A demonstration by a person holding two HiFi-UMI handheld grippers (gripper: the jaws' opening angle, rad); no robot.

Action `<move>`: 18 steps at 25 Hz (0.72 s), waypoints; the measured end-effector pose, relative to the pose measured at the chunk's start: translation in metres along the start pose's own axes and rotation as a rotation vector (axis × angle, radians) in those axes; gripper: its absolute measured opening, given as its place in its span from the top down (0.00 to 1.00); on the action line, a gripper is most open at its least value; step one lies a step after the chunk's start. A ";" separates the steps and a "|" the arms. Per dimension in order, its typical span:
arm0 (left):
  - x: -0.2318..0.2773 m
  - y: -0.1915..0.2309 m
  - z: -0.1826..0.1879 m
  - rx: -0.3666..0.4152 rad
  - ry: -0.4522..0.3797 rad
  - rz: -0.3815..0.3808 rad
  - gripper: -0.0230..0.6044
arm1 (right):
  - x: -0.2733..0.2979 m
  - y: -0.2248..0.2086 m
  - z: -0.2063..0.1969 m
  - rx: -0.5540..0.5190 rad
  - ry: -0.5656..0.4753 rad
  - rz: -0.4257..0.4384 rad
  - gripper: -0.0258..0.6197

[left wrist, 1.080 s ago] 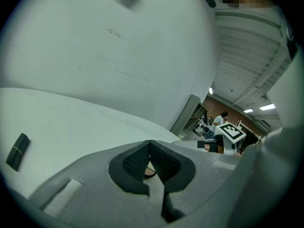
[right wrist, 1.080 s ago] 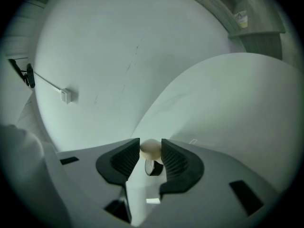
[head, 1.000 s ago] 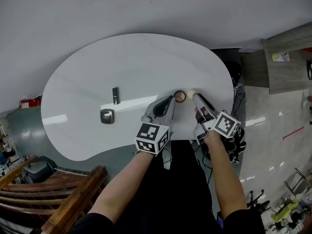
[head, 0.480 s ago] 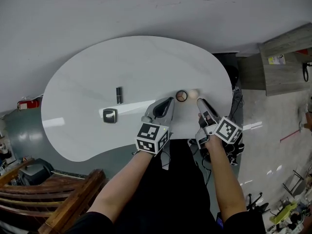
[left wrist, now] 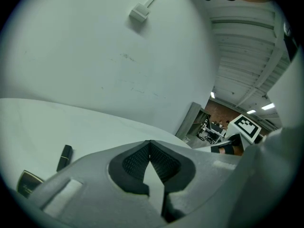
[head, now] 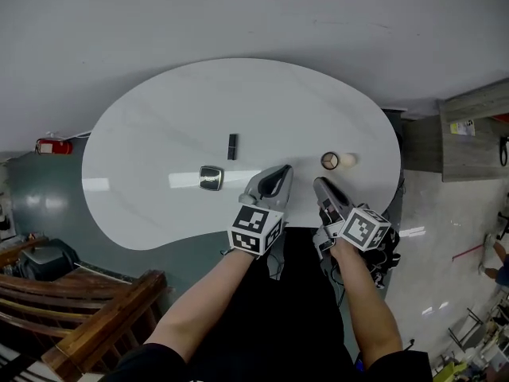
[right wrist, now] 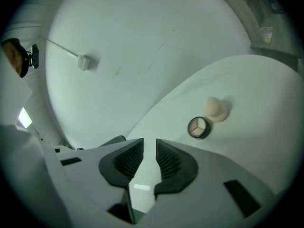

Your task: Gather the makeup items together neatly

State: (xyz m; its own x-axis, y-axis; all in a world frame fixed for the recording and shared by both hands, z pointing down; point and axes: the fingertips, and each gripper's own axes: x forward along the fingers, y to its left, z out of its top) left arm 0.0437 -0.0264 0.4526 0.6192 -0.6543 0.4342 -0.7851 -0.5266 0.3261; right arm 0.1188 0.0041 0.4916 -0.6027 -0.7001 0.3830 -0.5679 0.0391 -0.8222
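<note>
Right tool (head: pixel 321 184) — at table edge (head: pixel 159 243)

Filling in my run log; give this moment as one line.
left hand-held gripper: shut, empty | right hand-held gripper: narrowly open, just been closing, empty | sponge beside eyeshadow pot | lipstick, compact ungathered

1. No words, brands or numbers can be read anywhere, tbh.
2. Only black-and-white square patterns are shown on the cubes of the left gripper (head: pixel 274 180) and right gripper (head: pixel 321 186).
3. A yellow label (head: pixel 464 126) on the cabinet (head: pixel 485 146) is probably printed, but it can't be read.
</note>
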 end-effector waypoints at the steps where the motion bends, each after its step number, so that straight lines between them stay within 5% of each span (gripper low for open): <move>1: -0.008 0.008 0.002 -0.001 -0.010 0.015 0.95 | 0.010 0.011 -0.007 -0.026 0.023 0.015 0.82; 10: -0.077 0.086 0.007 -0.037 -0.074 0.148 0.95 | 0.091 0.093 -0.059 -0.234 0.159 0.074 0.82; 18: -0.102 0.132 0.007 -0.063 -0.096 0.184 0.95 | 0.138 0.119 -0.078 -0.291 0.176 0.059 0.82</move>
State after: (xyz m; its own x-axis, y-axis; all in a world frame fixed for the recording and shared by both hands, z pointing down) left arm -0.1233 -0.0333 0.4452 0.4619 -0.7865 0.4099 -0.8824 -0.3607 0.3022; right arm -0.0757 -0.0321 0.4797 -0.7120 -0.5579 0.4263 -0.6504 0.2951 -0.7000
